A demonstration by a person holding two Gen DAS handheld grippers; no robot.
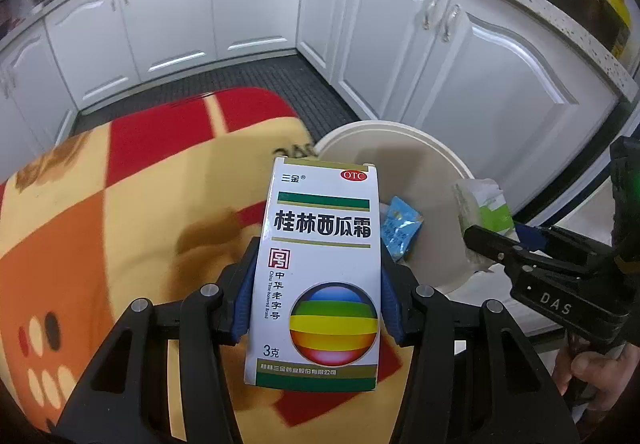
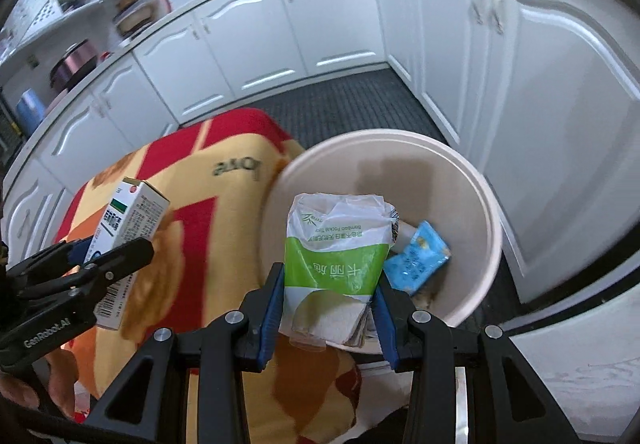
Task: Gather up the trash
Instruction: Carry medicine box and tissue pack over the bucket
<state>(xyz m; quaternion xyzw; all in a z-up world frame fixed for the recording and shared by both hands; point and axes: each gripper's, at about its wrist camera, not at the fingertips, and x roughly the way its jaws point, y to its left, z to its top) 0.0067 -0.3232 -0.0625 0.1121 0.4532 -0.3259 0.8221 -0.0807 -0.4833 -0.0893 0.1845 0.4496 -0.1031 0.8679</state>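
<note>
Two hand-held grippers carry trash toward a cream-coloured plastic bin (image 2: 486,240) on a kitchen floor: the right gripper (image 2: 328,308) has its blue-padded jaws closed on the lower half of a crumpled green-and-white tissue pack (image 2: 336,264), while the left gripper (image 1: 316,296) is clamped across the middle of a white medicine box (image 1: 320,272) printed with a striped, rainbow-coloured ball. The tissue pack stands with its long axis running straight out along the right gripper's fingers, its upper end already reaching over the bin's near rim, so the bin's open mouth lies directly ahead of and below those fingers; a small blue sachet (image 2: 416,264) already lies inside, just to the right of the pack. The medicine box likewise points its long axis forward along the left gripper's fingers, but it hangs over a red, orange and yellow patterned blanket (image 1: 120,228), with the bin ahead and off to the right of those fingers. From the left wrist the right gripper shows at the right edge, its tips at the bin's right rim; from the right wrist the left gripper and its box sit well to the left, apart from the bin. The right gripper looks the nearer of the two to the bin, and its load appears ready to drop with little more than a release, whereas the left would seemingly need to swing rightward first
</note>
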